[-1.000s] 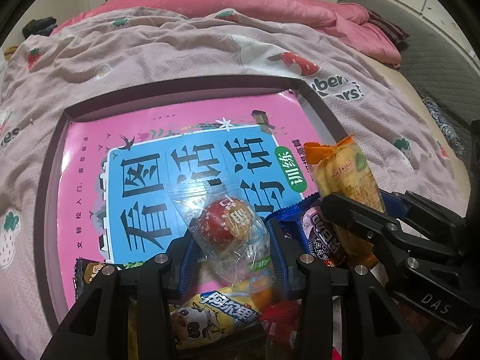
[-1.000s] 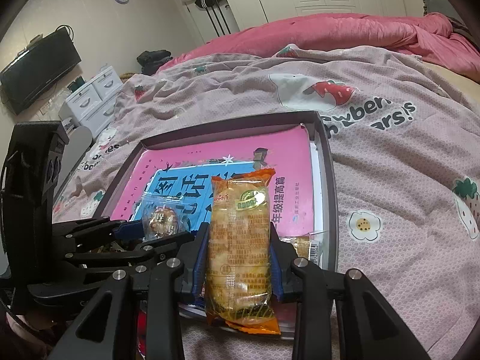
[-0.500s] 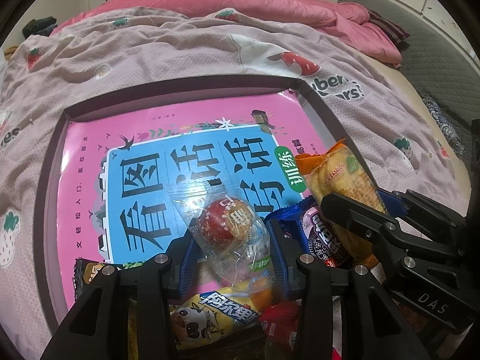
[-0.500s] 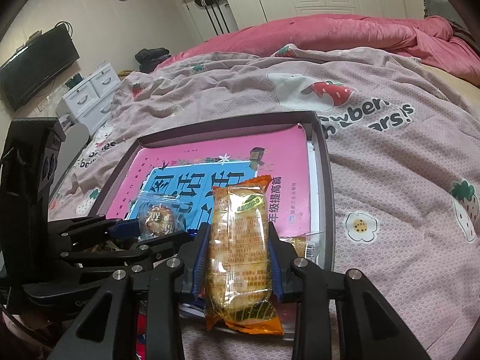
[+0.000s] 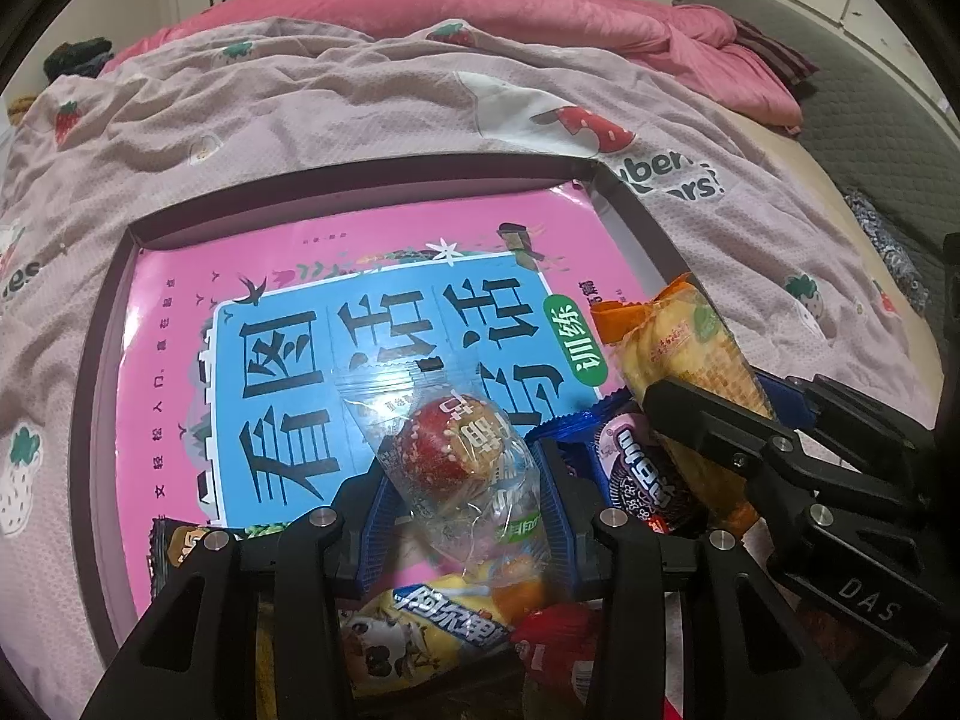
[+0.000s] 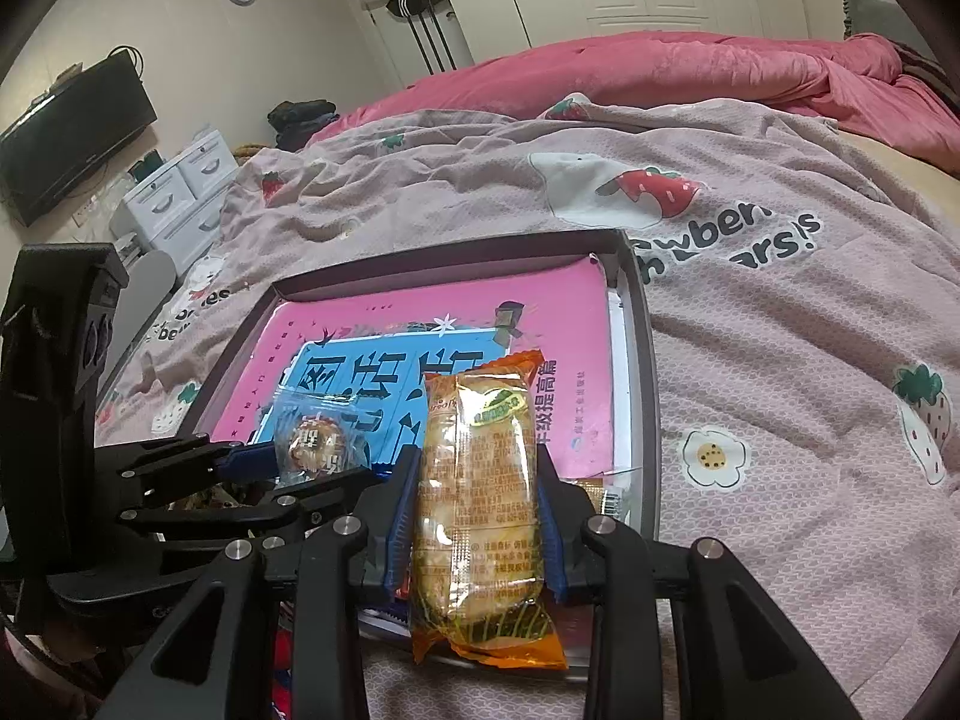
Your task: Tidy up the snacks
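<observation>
My left gripper (image 5: 468, 480) is shut on a clear packet with a round red snack (image 5: 456, 450), held over the low end of a pink and blue book (image 5: 384, 276). The book lies in a dark-rimmed tray (image 5: 360, 180) on the bed. To its right, my right gripper (image 5: 714, 408) is shut on an orange packet of yellow cakes (image 5: 678, 354). In the right wrist view, the orange packet (image 6: 474, 420) stands upright between the pads of the right gripper (image 6: 477, 480). The left gripper (image 6: 312, 468) with the clear packet (image 6: 315, 441) is at the left.
Several loose snacks lie at the tray's near end: a purple cookie packet (image 5: 642, 474), a yellow cartoon packet (image 5: 432, 636), a red packet (image 5: 558, 642) and a dark one (image 5: 180, 540). A pink strawberry-print quilt (image 6: 750, 360) surrounds the tray (image 6: 450, 252). White drawers (image 6: 180, 192) stand at far left.
In the left wrist view the orange packet has tipped slightly to the left. Both grippers keep their hold and their place.
</observation>
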{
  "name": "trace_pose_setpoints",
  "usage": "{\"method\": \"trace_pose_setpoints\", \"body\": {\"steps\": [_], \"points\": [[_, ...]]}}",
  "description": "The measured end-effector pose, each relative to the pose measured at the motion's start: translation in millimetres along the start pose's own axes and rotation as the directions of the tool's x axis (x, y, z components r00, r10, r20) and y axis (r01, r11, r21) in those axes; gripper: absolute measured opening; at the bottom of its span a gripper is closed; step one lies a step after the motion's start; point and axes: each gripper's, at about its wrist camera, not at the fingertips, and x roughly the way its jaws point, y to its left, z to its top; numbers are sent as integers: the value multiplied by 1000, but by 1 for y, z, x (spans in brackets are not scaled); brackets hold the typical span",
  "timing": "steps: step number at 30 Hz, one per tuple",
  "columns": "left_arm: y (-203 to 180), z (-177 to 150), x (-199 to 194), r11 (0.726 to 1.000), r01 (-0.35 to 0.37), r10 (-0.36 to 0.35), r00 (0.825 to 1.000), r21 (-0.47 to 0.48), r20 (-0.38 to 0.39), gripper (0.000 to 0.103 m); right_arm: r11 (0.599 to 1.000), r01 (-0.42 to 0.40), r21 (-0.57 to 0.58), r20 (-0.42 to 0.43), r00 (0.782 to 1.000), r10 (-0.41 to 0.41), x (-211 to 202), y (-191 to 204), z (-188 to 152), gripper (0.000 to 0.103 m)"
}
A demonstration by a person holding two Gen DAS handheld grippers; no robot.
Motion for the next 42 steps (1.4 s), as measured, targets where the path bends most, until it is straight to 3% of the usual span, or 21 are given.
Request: {"method": "trace_pose_setpoints", "body": {"steps": [42], "points": [[-3, 2, -10, 1000, -13, 13, 1000, 1, 5, 45, 999, 30, 27, 23, 999, -31, -11, -7, 3, 35]]}}
